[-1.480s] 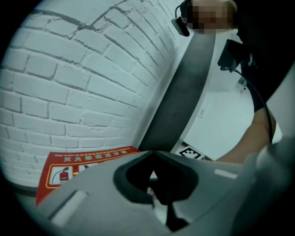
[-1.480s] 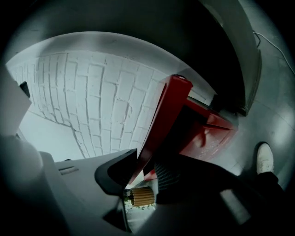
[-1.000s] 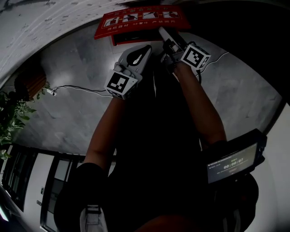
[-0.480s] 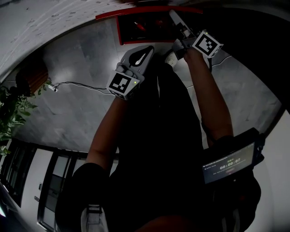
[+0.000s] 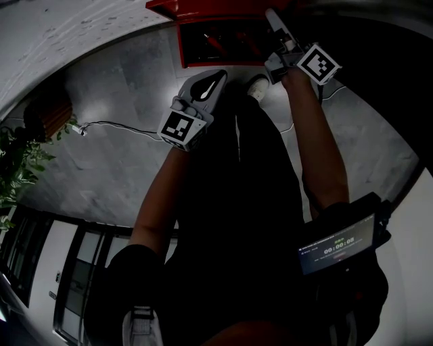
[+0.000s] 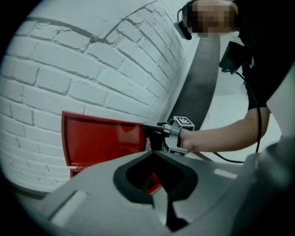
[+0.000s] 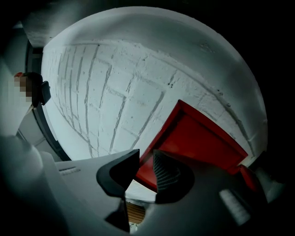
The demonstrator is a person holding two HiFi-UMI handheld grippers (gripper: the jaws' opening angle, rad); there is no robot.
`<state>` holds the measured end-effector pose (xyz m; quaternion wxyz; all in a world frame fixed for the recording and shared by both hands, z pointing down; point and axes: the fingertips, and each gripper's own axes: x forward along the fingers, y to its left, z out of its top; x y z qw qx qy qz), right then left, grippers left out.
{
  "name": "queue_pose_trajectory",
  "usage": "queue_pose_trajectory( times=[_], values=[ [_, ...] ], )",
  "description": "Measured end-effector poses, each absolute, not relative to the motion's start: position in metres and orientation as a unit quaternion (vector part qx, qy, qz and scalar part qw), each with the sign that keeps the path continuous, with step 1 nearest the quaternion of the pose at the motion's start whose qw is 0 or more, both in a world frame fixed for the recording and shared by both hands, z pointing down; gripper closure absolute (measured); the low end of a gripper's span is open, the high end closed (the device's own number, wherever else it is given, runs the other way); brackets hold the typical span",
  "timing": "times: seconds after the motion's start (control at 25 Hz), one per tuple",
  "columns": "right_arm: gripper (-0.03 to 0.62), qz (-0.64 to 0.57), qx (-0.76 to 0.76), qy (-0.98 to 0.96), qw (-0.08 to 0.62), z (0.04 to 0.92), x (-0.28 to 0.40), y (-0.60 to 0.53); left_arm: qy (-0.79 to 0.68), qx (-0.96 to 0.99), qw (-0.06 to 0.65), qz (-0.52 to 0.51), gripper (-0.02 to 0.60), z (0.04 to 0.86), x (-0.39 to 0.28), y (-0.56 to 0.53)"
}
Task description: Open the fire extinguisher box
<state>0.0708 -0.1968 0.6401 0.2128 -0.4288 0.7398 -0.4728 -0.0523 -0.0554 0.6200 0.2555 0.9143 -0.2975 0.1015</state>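
The red fire extinguisher box (image 5: 216,44) stands against the white brick wall, its inside showing. Its lid (image 5: 196,7) is swung up. In the left gripper view the raised lid (image 6: 101,140) is a red panel in front of the bricks. My right gripper (image 5: 275,23) is shut on the lid's free edge; in the right gripper view that edge (image 7: 184,138) runs between the two pads of the right gripper (image 7: 145,161). My left gripper (image 5: 211,82) hangs below the box, shut on nothing and touching nothing. The left gripper view shows the left gripper (image 6: 154,154) with its tips together.
The white brick wall (image 6: 92,60) backs the box. A thin cable (image 5: 115,128) lies across the grey stone floor. A potted plant (image 5: 13,176) and a slatted wooden thing (image 5: 47,118) stand at the left. A screen device (image 5: 338,246) sits by my right forearm.
The lid has swung up from closed, its instruction label now out of sight and the box's inside showing. My right gripper rose with the lid's edge. The left gripper stayed put.
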Motion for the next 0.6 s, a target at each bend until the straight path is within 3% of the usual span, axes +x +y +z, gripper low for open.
queue_pose_trajectory(
  times=[0.16,0.28,0.44,0.6],
  values=[
    [0.517,-0.462,-0.425,0.754,0.194,0.628,0.073,-0.174,-0.294,0.918,0.252,0.092,0.58,0.604,-0.048,-0.048],
    [0.534,-0.423,-0.418,0.792,0.138,0.6,0.067,-0.146,-0.284,0.922,0.247,0.086,0.58,0.575,-0.047,-0.035],
    [0.574,-0.325,-0.376,0.866,0.059,0.538,0.041,-0.104,-0.267,0.932,0.231,0.077,0.58,0.515,-0.049,-0.028],
    [0.585,-0.237,-0.345,0.908,0.026,0.444,0.027,-0.059,-0.243,0.947,0.206,0.052,0.58,0.438,-0.046,-0.011]
  ],
)
